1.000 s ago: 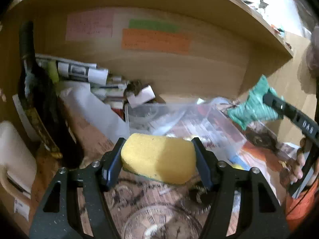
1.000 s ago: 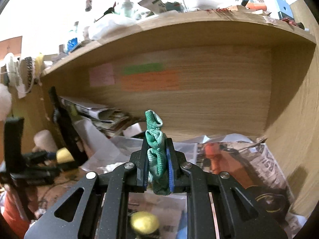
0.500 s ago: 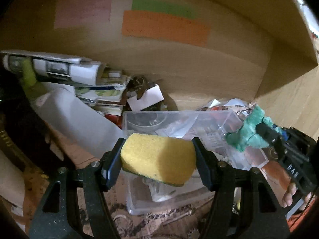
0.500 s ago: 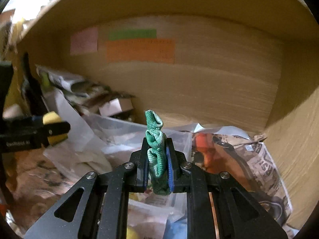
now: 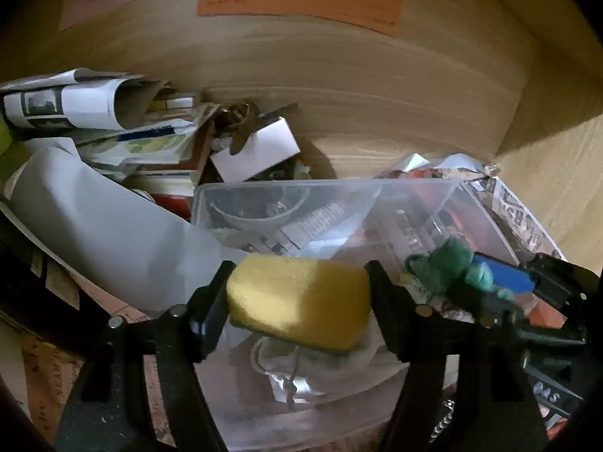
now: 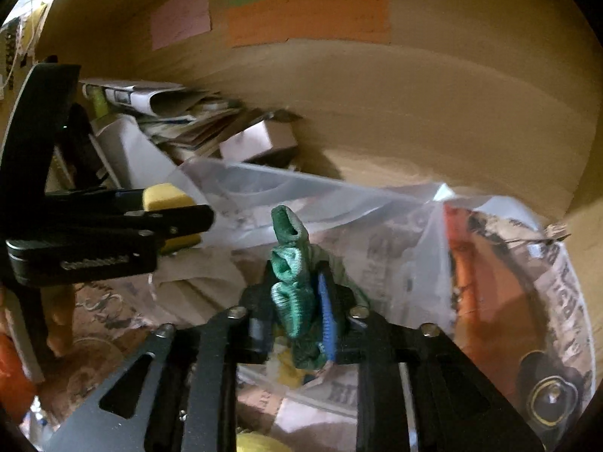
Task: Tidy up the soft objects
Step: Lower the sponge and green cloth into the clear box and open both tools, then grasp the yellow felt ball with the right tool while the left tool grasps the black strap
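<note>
My left gripper is shut on a yellow sponge and holds it over the near left part of a clear plastic bin. My right gripper is shut on a bunched green cloth that sticks up between its fingers. In the left wrist view the green cloth and the right gripper hang over the bin's right side. In the right wrist view the left gripper with the sponge is at the left, over the bin.
The bin stands in a wooden shelf nook with a back wall and a right side wall. Rolled papers and magazines and a small white box are piled behind on the left. Newspaper lies at the right.
Both grippers have moved forward and down into the shelf nook, closer to the clear bin. The sponge and the green cloth now hang over the bin. Both stay gripped.
</note>
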`<state>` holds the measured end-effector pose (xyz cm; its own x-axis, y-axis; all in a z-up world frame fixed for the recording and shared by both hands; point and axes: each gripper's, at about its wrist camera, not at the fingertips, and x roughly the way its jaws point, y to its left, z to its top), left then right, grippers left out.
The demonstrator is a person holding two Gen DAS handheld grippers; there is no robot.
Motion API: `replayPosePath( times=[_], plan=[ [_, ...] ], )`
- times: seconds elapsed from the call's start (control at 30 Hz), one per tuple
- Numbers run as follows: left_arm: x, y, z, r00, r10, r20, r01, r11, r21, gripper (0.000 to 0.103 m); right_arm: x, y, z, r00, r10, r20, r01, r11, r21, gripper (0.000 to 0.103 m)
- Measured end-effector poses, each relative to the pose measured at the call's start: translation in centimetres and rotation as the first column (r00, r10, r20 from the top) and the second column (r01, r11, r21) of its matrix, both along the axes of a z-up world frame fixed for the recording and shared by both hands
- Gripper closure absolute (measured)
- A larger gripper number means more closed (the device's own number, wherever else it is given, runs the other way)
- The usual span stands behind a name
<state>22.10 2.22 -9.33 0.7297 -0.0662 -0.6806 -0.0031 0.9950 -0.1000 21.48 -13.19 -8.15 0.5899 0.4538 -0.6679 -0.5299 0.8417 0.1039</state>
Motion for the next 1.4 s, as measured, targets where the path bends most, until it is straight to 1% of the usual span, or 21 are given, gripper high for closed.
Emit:
replayPosePath(
  times=[0.03, 0.07, 0.1, 0.17, 0.23, 0.3, 0.37, 0.47, 0.57, 0.7, 0.83, 1.03, 1.13, 1.23, 1.3, 1.33, 1.4],
  plan=[
    [-0.2, 0.0, 0.1, 1.000, -0.002, 0.001, 0.002, 1.000, -0.006, 0.030, -0.1, 0.0, 0.1, 1.000, -0.002, 0.000, 0.002, 1.000, 0.005, 0.056],
    [-0.3, 0.1, 0.2, 1.000, -0.002, 0.005, 0.002, 1.000, -0.008, 0.028, -0.3, -0.1, 0.3, 1.000, -0.007, 0.012, 0.007, 1.000, 0.011, 0.047],
    [-0.5, 0.1, 0.4, 1.000, -0.002, 0.010, 0.002, 1.000, -0.008, 0.026, -0.6, -0.2, 0.6, 1.000, -0.010, 0.025, 0.010, 1.000, 0.014, 0.044],
    [-1.0, 0.0, 0.8, 1.000, -0.001, 0.025, 0.001, 1.000, -0.003, 0.021, -0.8, -0.4, 1.1, 1.000, -0.006, 0.030, 0.005, 1.000, 0.024, 0.044],
    [-1.7, -0.1, 1.5, 0.999, -0.003, 0.045, 0.003, 1.000, 0.003, 0.018, -1.2, -0.8, 1.8, 0.999, -0.005, 0.036, 0.003, 0.999, 0.044, 0.041],
    [-2.6, -0.3, 2.3, 0.998, -0.008, 0.070, 0.007, 1.000, 0.007, 0.013, -2.1, -1.5, 2.8, 0.998, -0.016, 0.062, 0.012, 0.998, 0.065, 0.034],
    [-3.7, -0.5, 3.1, 0.995, -0.013, 0.100, 0.012, 1.000, 0.009, 0.006, -2.8, -1.9, 3.5, 0.996, -0.021, 0.084, 0.015, 0.997, 0.073, 0.034],
    [-5.5, -1.1, 4.1, 0.990, -0.029, 0.136, 0.026, 0.999, 0.023, 0.001, -4.1, -2.6, 4.2, 0.994, -0.027, 0.107, 0.019, 0.996, 0.082, 0.033],
    [-7.2, -1.8, 4.5, 0.987, -0.057, 0.151, 0.051, 0.998, 0.042, 0.001, -5.4, -3.1, 4.4, 0.992, -0.035, 0.119, 0.026, 0.997, 0.078, 0.033],
    [-8.9, -2.6, 4.0, 0.984, -0.092, 0.151, 0.085, 0.995, 0.050, 0.001, -6.8, -3.6, 3.9, 0.992, -0.044, 0.118, 0.036, 0.997, 0.068, 0.033],
    [-10.4, -3.2, 2.8, 0.985, -0.109, 0.132, 0.103, 0.994, 0.048, 0.001, -7.4, -4.0, 2.4, 0.996, -0.062, 0.071, 0.057, 0.996, 0.067, 0.033],
    [-11.6, -3.5, 0.1, 0.990, -0.128, 0.051, 0.127, 0.992, 0.016, 0.001, -7.7, -3.9, -0.6, 0.998, -0.055, -0.038, 0.057, 0.997, 0.059, 0.033],
    [-12.2, -3.9, -1.2, 0.989, -0.147, 0.022, 0.146, 0.989, 0.016, 0.001, -7.8, -3.8, -1.7, 0.996, -0.043, -0.081, 0.048, 0.997, 0.061, 0.033],
    [-12.5, -4.4, -2.2, 0.986, -0.166, 0.001, 0.166, 0.986, 0.018, 0.001, -8.0, -3.6, -2.2, 0.995, -0.039, -0.094, 0.045, 0.997, 0.065, 0.035],
    [-12.7, -4.9, -2.8, 0.983, -0.182, -0.015, 0.183, 0.983, 0.015, 0.001, -7.9, -3.7, -2.4, 0.994, -0.035, -0.105, 0.043, 0.996, 0.074, 0.044],
    [-12.7, -5.0, -3.0, 0.982, -0.189, -0.019, 0.189, 0.982, 0.015, 0.001, -7.8, -3.8, -2.4, 0.993, -0.032, -0.116, 0.042, 0.996, 0.083, 0.047],
    [-12.7, -5.5, -3.3, 0.979, -0.200, -0.023, 0.201, 0.980, 0.016, 0.001, -7.7, -3.9, -2.5, 0.991, -0.027, -0.131, 0.039, 0.995, 0.092, 0.061]
  ],
)
